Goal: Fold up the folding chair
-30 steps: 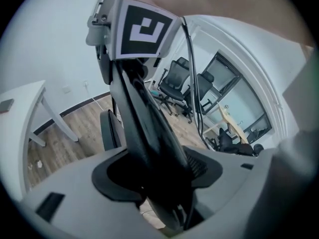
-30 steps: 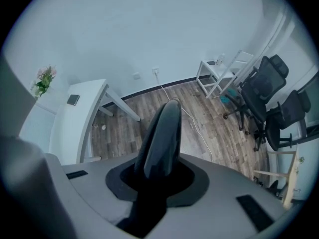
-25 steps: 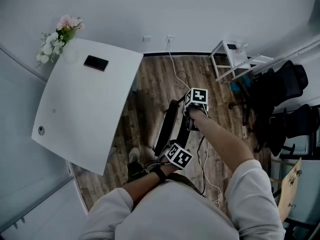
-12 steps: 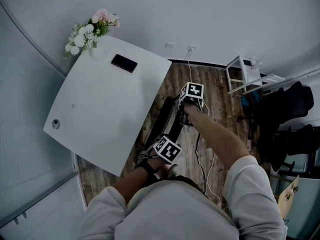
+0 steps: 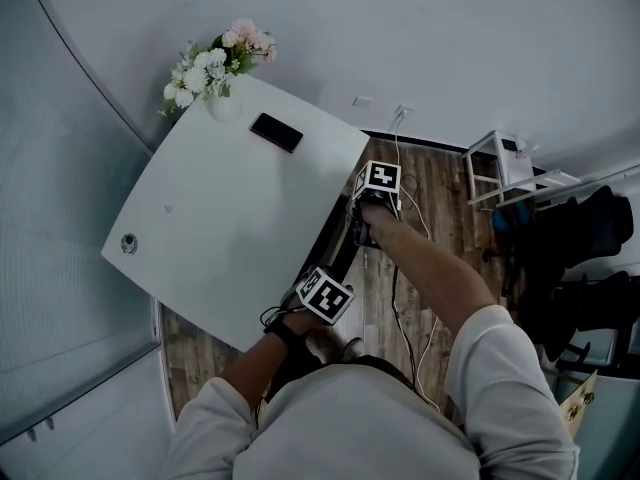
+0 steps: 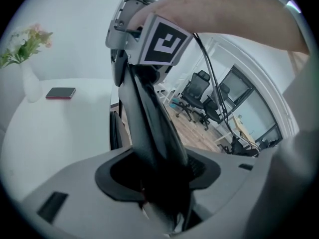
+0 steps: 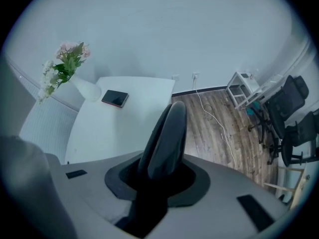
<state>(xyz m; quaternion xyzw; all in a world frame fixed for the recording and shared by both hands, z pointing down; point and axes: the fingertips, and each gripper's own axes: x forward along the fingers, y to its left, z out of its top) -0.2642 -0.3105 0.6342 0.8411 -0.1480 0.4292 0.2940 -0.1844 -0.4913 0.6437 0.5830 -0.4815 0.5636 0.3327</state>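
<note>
While gripped at 2 places, folding chair: folded flat, black, just beside the white table at its 4 o'clock edge, over the wood floor.
Left gripper: at the chair's 7 o'clock end; jaws closing, the chair's dark edge clamped between them.
Right gripper: at the chair's 1 o'clock end; jaws pinching its rounded rim.
Tabletop: phone toward 12 o'clock, flowers at the 11 o'clock corner.
</note>
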